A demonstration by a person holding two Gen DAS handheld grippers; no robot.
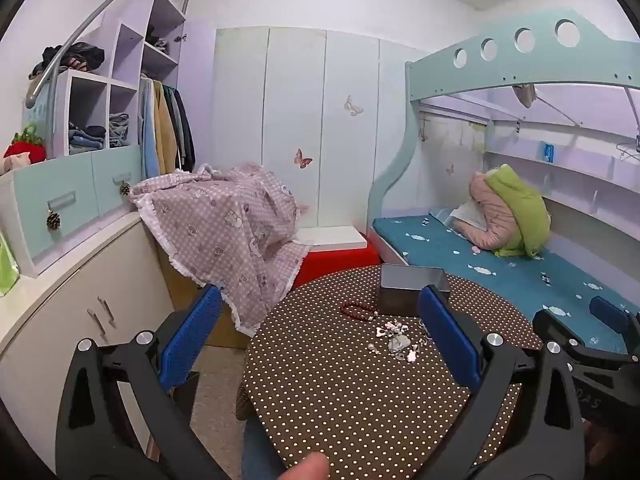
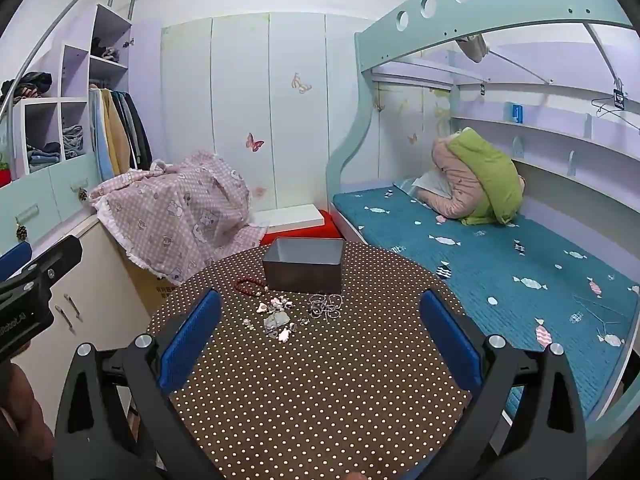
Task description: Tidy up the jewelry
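Ahead of both wide-open, empty grippers, left [image 1: 320, 336] and right [image 2: 320, 336], loose jewelry [image 2: 280, 316] lies before a grey rectangular metal box [image 2: 304, 266].

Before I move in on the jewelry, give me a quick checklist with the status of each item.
1. Left hand-held gripper open and empty: ok.
2. Right hand-held gripper open and empty: ok.
3. Grey box upright with its top open, at the far side of the table: ok.
4. Inside of the box empty: cannot tell, only part of it shows.
5. Jewelry apart enough to pick singly: red bead bracelet lies alone, ok; silver chains and pale charm pieces are bunched, not ok.
6. Path to the jewelry free of obstacles: ok.
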